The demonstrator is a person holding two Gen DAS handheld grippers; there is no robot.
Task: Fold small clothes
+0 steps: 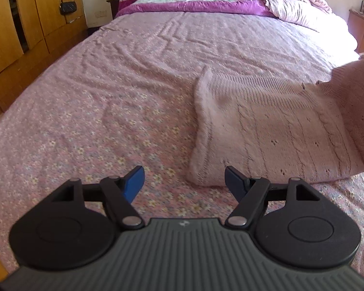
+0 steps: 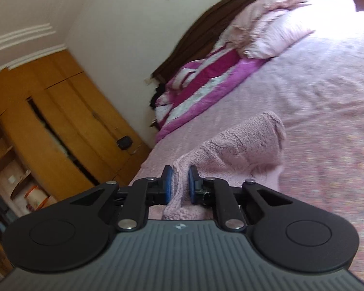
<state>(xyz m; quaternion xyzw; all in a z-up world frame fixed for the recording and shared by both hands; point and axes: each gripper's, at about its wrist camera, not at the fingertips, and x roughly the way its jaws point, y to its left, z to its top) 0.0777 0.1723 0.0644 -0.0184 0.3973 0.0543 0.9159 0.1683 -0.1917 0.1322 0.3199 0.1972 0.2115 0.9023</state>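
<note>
A: Floral pink bedsheet (image 1: 97, 126) is your whole work surface. On it, near and to the right in the left wrist view, lies the pink knitted garment (image 1: 267, 131), its long axis running left to right, one end raised off the sheet at the far right

B: And what have you got hold of?

A: Your right gripper (image 2: 181, 184) has its jaws narrowed onto a bunched edge of the knit (image 2: 242, 150), lifting it. Your left gripper (image 1: 184, 181) hangs wide apart with nothing between its blue pads (image 1: 134, 181), just beside the garment's near left corner

B: What could go wrong?

A: I'd judge the knit may stretch or slide out of so small a pinch if you pull fast, and with the left end unpinned the whole piece could drag across the sheet instead of folding. Beyond it, the striped magenta quilt (image 1: 194, 0) sits at the far end, and the wooden wardrobe (image 1: 24, 24) stands to the left
</note>
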